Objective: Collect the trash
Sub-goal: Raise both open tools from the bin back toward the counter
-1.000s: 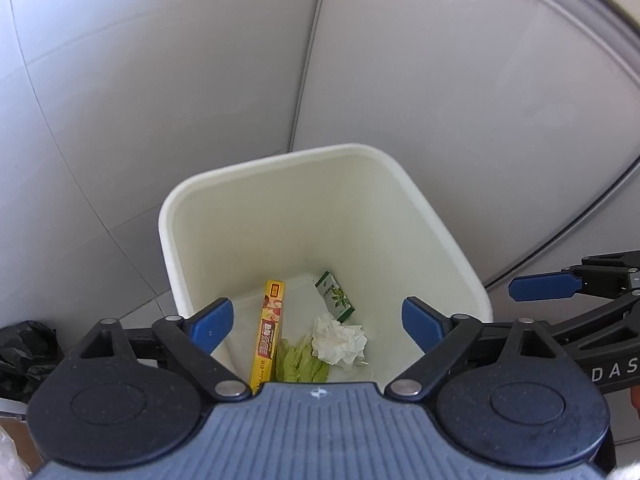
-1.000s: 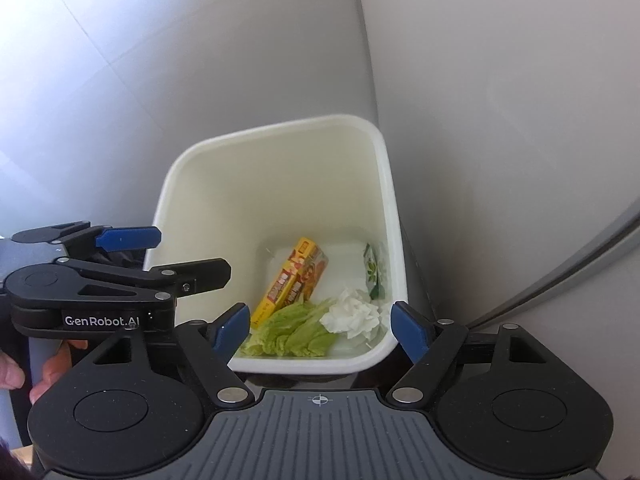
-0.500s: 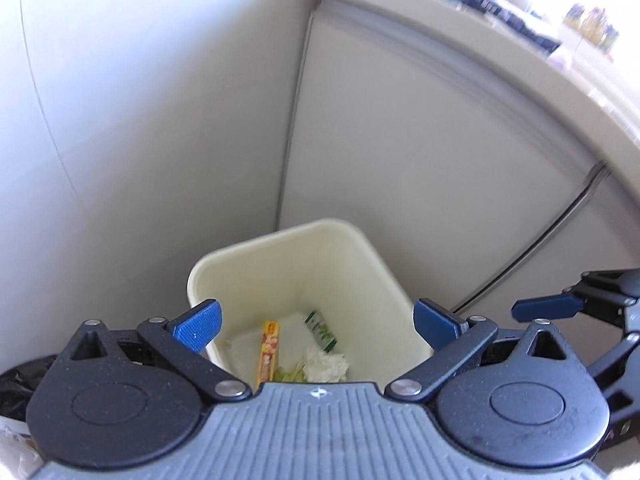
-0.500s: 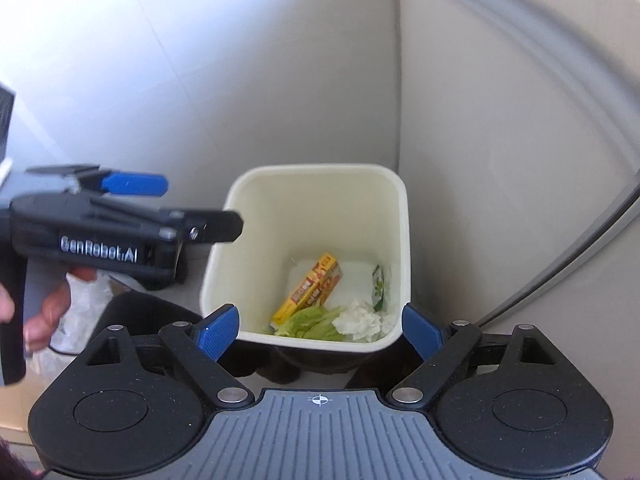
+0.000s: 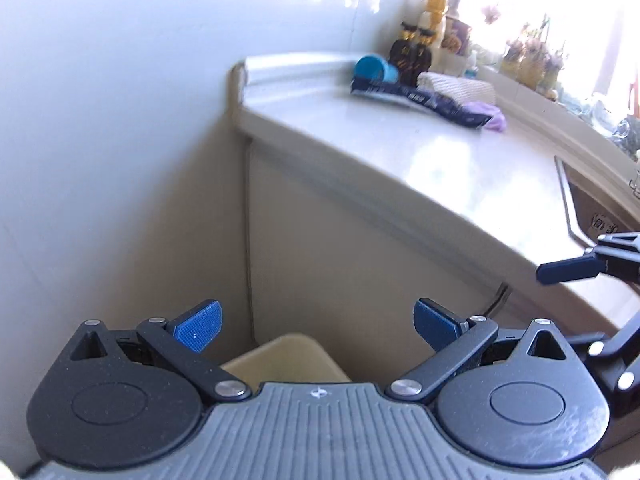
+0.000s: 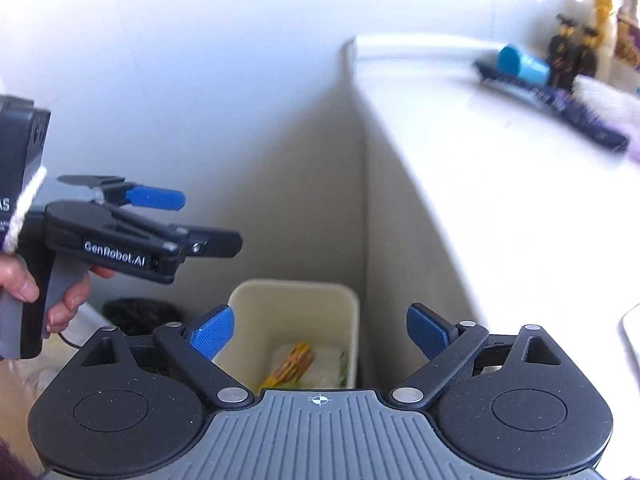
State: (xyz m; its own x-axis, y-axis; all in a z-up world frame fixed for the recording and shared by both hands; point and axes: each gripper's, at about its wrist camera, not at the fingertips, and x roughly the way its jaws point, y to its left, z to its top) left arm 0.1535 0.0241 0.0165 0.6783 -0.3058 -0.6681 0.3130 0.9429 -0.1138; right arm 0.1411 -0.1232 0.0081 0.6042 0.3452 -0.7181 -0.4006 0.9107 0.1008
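While both cameras look out from above the floor corner, the left hand-held gripper (image 5: 316, 326) stands with its blue pads spread wide and nothing between them. The right hand-held gripper (image 6: 319, 330) is spread just as wide and holds nothing either. Below and just ahead of the right one sits the cream trash bin (image 6: 294, 292), tucked against the cabinet side; inside it lie a yellow box (image 6: 290, 364), something white and a bit of green, too blurred to name. From the left wrist view only the bin's near rim (image 5: 280, 354) shows under the fingertips. To the left of the right hand-held gripper, the other one hangs higher than the bin (image 6: 160, 216), gripped by a bare hand (image 6: 24, 284), with a black bag (image 6: 138, 314) on the floor beneath it. Up and to the right of both runs the pale surface (image 5: 420, 148). On its far part lie a tipped blue cup (image 5: 376, 69), a dark blue wrapper (image 5: 420, 100), a purple cloth (image 5: 490, 116) and some bottles (image 5: 416, 52), all blurred. A sink edge (image 5: 568, 204) shows at the right of the left wrist view.
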